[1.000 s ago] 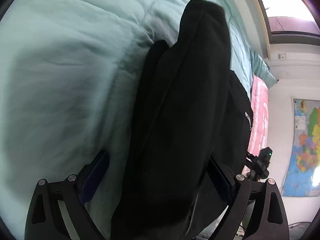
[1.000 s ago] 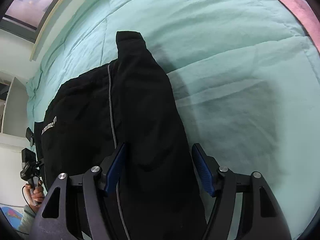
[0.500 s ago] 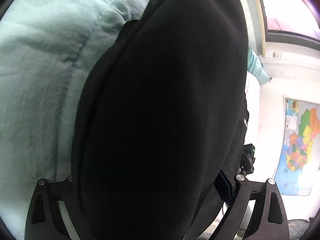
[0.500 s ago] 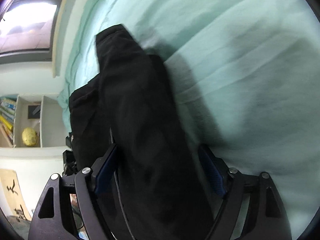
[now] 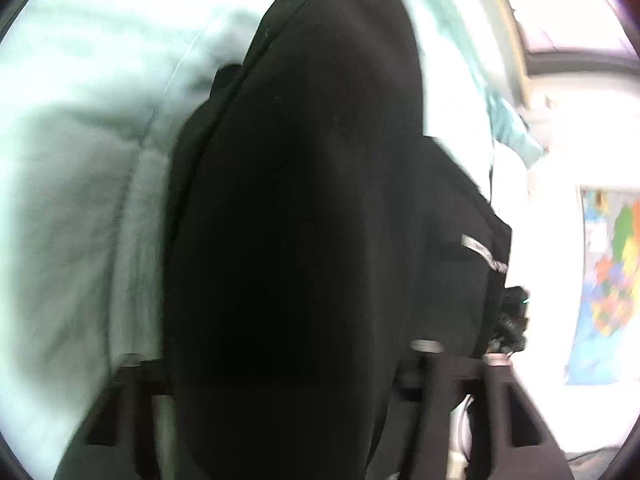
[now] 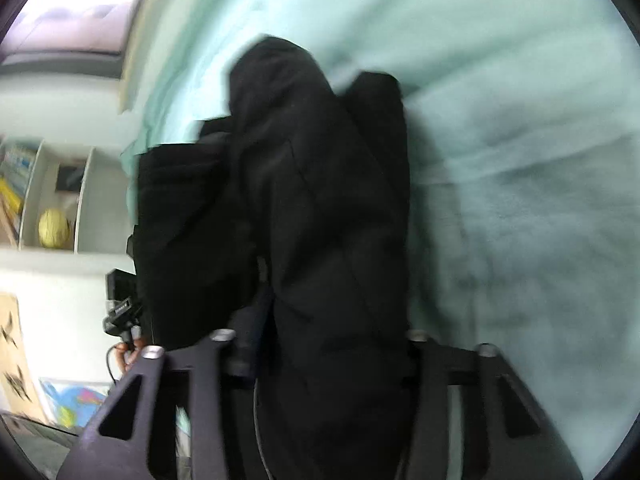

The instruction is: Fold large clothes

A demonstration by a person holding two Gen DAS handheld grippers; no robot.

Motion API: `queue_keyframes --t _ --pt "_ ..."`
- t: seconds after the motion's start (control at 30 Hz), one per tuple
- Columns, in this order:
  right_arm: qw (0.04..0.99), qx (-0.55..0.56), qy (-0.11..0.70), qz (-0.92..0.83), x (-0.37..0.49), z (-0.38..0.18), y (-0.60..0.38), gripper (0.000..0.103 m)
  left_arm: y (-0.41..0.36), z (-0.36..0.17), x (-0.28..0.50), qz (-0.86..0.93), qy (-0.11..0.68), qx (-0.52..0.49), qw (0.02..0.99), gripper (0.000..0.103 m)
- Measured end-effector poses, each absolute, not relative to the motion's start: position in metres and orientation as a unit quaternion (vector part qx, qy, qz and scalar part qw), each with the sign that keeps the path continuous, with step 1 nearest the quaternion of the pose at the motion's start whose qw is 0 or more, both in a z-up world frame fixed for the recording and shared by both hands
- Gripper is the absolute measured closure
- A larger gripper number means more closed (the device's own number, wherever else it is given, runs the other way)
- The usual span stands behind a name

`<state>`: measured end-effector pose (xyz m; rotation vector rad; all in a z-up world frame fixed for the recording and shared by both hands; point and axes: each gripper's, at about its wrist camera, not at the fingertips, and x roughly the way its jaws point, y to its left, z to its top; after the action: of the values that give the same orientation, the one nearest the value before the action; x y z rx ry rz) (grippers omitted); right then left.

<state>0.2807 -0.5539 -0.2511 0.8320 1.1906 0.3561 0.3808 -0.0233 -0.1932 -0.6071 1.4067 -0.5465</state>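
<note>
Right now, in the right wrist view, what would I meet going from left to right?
White shelf with a yellow ball → black garment → mint-green quilted bedcover.

Pale mint quilt [image 5: 72, 168] spread wide over a bed, stitched seams and soft creases blurred. Bright window [image 5: 568, 4] at the top right of the left wrist view — washed out by daylight. White wall [image 5: 552, 200] beneath, with a coloured map [image 5: 608, 280] pinned at the right edge. In the right wrist view, another bright window [image 6: 76, 12] upper left, white shelf cubbies [image 6: 86, 200] below — a yellow ball [image 6: 54, 227] in one, books [image 6: 12, 184] beside.
</note>
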Motion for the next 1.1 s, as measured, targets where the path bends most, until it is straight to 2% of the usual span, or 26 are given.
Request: queue_keyframes --t 0.1,0.2,0.37,0.53,0.63,0.77,0.9,1.03,1.1 --pt "0.759 0.361 0.518 0.159 0.258 -0.216 -0.544 0.067 -0.032 -0.152 0.354 -0.262 0.595 -0.269 0.711 0.068" --pt "0.775 0.363 0.492 0.161 0.238 -0.182 -0.531 0.071 -0.050 -0.105 0.317 -0.290 0.557 -0.267 0.731 0.069" --pt "0.798 0.335 0.466 0.183 0.191 -0.123 -0.505 0.072 -0.074 -0.035 0.249 -0.338 0.505 -0.239 0.757 0.069" --pt "0.798 0.339 0.461 0.190 0.143 -0.084 -0.501 0.072 -0.074 -0.003 0.195 -0.356 0.485 -0.247 0.760 0.069" --pt "0.788 0.340 0.479 0.181 0.126 -0.067 -0.508 0.072 -0.076 -0.005 0.176 -0.355 0.496 -0.255 0.751 0.069" --pt "0.784 0.316 0.505 0.175 0.121 -0.069 -0.502 0.072 -0.070 -0.038 0.161 -0.341 0.523 -0.264 0.735 0.068" --pt "0.773 0.297 0.538 0.160 0.131 -0.111 -0.500 0.072 -0.073 -0.093 0.153 -0.324 0.540 -0.275 0.726 0.069" --pt "0.798 0.295 0.504 0.145 0.125 -0.120 -0.517 0.070 -0.028 -0.128 0.153 -0.318 0.508 -0.310 0.738 0.068" --pt "0.810 0.293 0.489 0.142 0.120 -0.121 -0.525 0.070 -0.021 -0.141 0.150 -0.317 0.495 -0.324 0.742 0.064"
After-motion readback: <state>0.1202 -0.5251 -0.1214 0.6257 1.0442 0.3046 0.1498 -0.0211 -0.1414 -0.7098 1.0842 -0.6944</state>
